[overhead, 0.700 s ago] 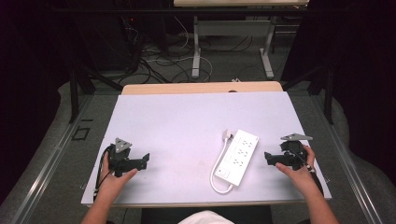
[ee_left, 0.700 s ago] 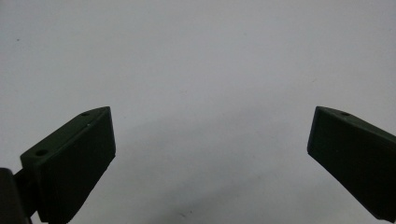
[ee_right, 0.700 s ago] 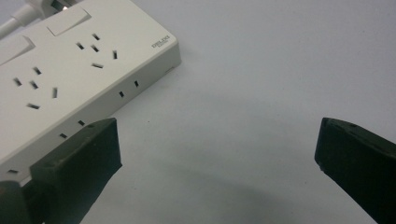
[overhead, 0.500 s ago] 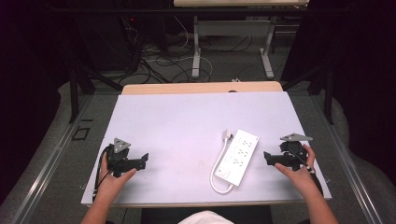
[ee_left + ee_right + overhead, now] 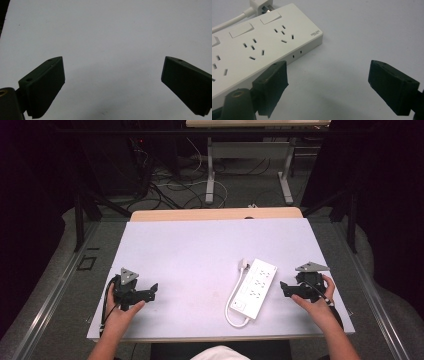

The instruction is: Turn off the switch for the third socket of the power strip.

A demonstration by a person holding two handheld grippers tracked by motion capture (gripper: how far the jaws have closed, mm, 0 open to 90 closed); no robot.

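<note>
A: Power strip (image 5: 255, 287): white, flat on the table (image 5: 190, 250), right of centre, plug (image 5: 245, 264) beside it.

B: We hold the left gripper (image 5: 150, 292) and right gripper (image 5: 284, 287) gaping, empty. Approach pending, we judge.

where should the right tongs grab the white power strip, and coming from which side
Probably across its narrow width, mid-body, coming down from above. The power strip lies flat on the table, so only its long side edges offer opposing faces. The right tongs are open beside its right edge, nearest. Avoid the near end where the cable loops out, and the plug.
</note>
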